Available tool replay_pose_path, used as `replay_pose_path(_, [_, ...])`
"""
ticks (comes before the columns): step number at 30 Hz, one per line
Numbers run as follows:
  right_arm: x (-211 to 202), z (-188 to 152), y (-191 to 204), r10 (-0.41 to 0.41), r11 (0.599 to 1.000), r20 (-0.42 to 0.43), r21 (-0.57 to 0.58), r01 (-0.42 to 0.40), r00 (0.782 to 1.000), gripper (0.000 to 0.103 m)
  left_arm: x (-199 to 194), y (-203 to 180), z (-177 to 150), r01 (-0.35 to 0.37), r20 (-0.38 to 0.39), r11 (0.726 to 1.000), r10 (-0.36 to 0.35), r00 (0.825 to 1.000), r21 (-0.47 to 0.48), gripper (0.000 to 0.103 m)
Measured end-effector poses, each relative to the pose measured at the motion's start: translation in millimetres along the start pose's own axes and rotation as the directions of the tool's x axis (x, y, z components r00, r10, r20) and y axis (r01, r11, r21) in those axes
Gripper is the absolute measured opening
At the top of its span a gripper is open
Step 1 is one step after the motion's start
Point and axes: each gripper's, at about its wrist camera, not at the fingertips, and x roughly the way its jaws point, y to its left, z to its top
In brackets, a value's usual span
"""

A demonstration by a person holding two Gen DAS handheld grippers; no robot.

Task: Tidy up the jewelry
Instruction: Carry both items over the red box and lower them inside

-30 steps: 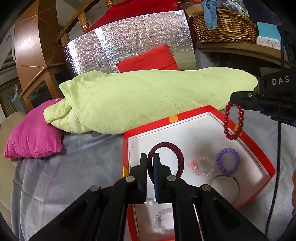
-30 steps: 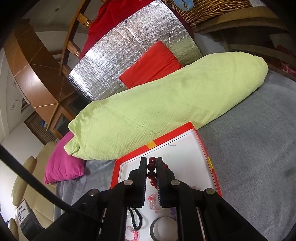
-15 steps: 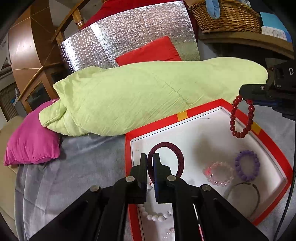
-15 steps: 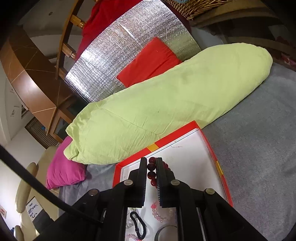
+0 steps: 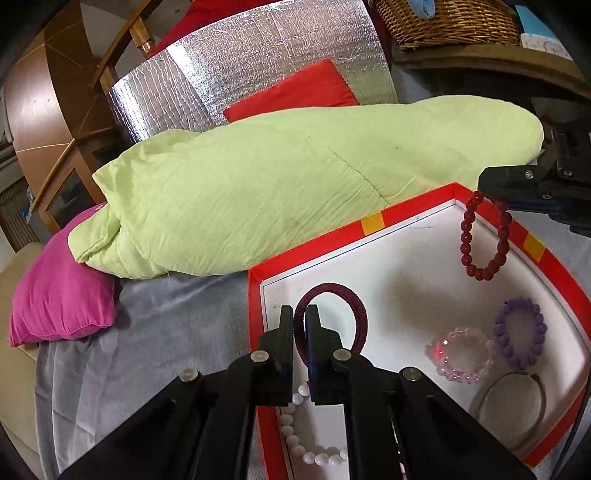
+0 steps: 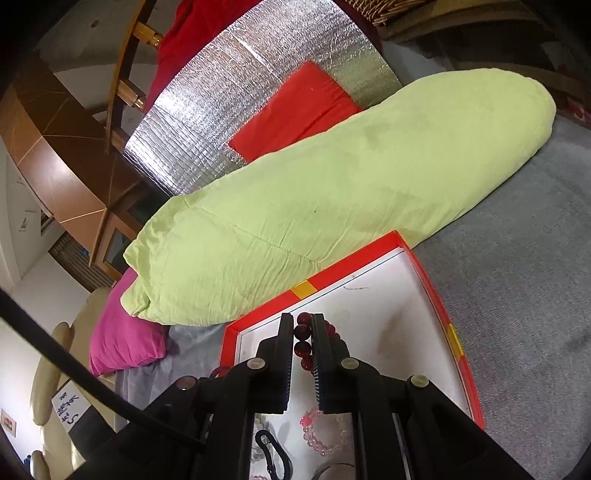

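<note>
A red-rimmed tray (image 5: 314,247) with a white floor lies on the grey bedspread. My left gripper (image 5: 300,317) is shut on a dark maroon braided bracelet (image 5: 360,314) and holds it over the tray's near left corner. My right gripper (image 6: 303,325) is shut on a red bead bracelet (image 6: 303,332); in the left wrist view that bracelet (image 5: 467,243) hangs from it above the tray's far right part. In the tray lie a pink bead bracelet (image 5: 461,354), a purple bead bracelet (image 5: 521,332), a metal bangle (image 5: 511,402) and a white bead strand (image 5: 295,439).
A long light-green pillow (image 5: 295,188) lies just behind the tray, a magenta cushion (image 5: 59,295) to the left. A silver foil panel (image 5: 251,66) and red cushion (image 5: 295,92) stand behind. A wicker basket (image 5: 450,22) sits on a shelf at the back right. A black carabiner (image 6: 273,454) lies in the tray.
Both grippers have moved nearer over the tray, still shut on their bracelets. The red bead bracelet now hangs lower and further right over the tray's white floor.
</note>
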Motion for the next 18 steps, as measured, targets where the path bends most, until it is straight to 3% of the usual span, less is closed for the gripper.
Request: replay_pose_path(18, [18,-6,-5,-0.005,1.000,-0.050,0.007,0.005,0.999,0.010,17,-12,-3,0.009,-0.043,0.999,-0.008,0.999,0.034,0.006])
